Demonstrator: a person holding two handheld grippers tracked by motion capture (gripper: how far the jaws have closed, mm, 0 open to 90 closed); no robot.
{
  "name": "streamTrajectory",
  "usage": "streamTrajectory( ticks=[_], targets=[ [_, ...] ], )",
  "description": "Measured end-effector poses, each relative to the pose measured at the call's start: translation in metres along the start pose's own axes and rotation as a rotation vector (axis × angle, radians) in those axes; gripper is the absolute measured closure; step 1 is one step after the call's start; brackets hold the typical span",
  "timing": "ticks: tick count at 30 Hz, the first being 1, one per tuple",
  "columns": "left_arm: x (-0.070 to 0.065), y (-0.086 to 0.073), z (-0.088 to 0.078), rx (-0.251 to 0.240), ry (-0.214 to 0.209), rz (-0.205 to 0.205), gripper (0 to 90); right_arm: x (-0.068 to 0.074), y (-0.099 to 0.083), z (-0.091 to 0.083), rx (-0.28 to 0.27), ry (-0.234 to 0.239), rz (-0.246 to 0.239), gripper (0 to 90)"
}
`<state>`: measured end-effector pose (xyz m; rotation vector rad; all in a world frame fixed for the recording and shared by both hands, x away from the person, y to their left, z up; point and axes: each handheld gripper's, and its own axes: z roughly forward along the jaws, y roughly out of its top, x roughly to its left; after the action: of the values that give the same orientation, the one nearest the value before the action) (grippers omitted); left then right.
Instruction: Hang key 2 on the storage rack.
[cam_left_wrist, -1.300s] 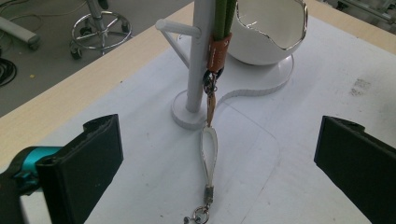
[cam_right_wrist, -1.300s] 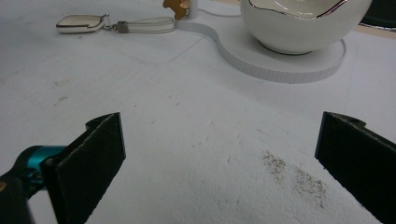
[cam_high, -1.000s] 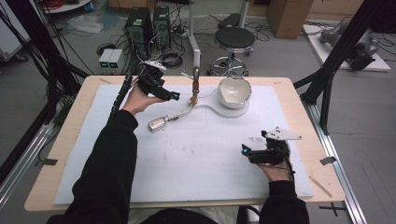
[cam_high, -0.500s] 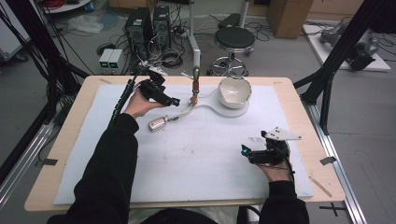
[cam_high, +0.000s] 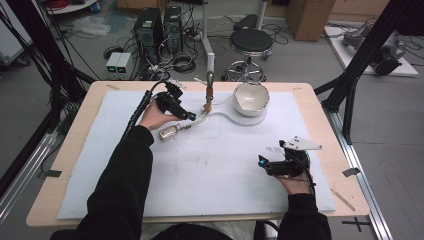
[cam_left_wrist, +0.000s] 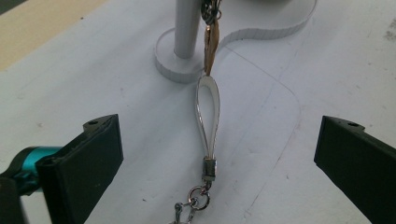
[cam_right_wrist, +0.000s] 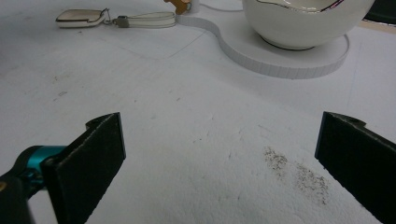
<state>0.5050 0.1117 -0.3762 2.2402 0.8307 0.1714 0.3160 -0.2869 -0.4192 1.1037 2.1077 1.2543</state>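
Observation:
A white strap loop (cam_left_wrist: 208, 121) lies on the white mat, joined by metal rings to a silver key fob (cam_high: 169, 133) and hooked at its far end to a brown tag (cam_left_wrist: 210, 41) that hangs beside a white post (cam_left_wrist: 186, 25). My left gripper (cam_high: 189, 116) hovers open right above the strap, its jaws wide on both sides of it (cam_left_wrist: 219, 163). A white bowl (cam_high: 250, 98) rests on the white stand base (cam_high: 226, 113). My right gripper (cam_high: 262, 163) is open low over bare mat at the front right, with nothing between its jaws (cam_right_wrist: 219, 158).
The white mat (cam_high: 200, 170) covers most of the wooden table (cam_high: 80, 145). A dark speckled smudge (cam_right_wrist: 299, 175) marks the mat ahead of the right gripper. A stool (cam_high: 252, 42), computer towers and cables stand on the floor beyond the far edge.
The left gripper has shifted slightly to the right and down towards the strap. The right gripper has stayed in place.

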Motion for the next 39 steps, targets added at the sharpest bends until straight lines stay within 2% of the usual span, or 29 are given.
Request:
streamTrajectory(
  ticks=[3,8,11,13,24,30,33,39],
  targets=[
    [0.001,-0.001,0.007,0.027,-0.02,-0.013,1.7,0.0,0.0,0.0,0.001,0.0,0.0,0.8],
    [0.004,-0.005,0.017,0.066,-0.02,-0.036,1.9,-0.001,-0.001,0.0,0.002,-0.003,-0.001,0.8],
    [0.006,-0.006,0.023,0.071,-0.022,-0.047,3.2,-0.001,-0.001,0.0,0.004,-0.002,0.003,0.8],
    [0.005,-0.007,0.025,0.068,-0.009,-0.038,10.1,-0.001,-0.002,0.0,0.008,-0.004,-0.002,0.8],
    [-0.004,-0.006,0.039,0.072,0.013,0.023,33.7,-0.001,-0.002,0.0,0.012,-0.002,-0.005,0.8],
    [-0.004,-0.008,0.049,0.092,0.025,0.022,39.2,-0.001,-0.002,0.0,0.008,-0.003,-0.008,0.8],
    [-0.005,-0.009,0.053,0.107,0.037,0.034,40.4,0.0,-0.002,0.001,0.014,0.001,-0.006,0.8],
    [-0.008,-0.01,0.059,0.092,0.04,0.039,46.5,0.0,-0.002,0.002,0.019,0.005,-0.011,0.8]
  ],
)
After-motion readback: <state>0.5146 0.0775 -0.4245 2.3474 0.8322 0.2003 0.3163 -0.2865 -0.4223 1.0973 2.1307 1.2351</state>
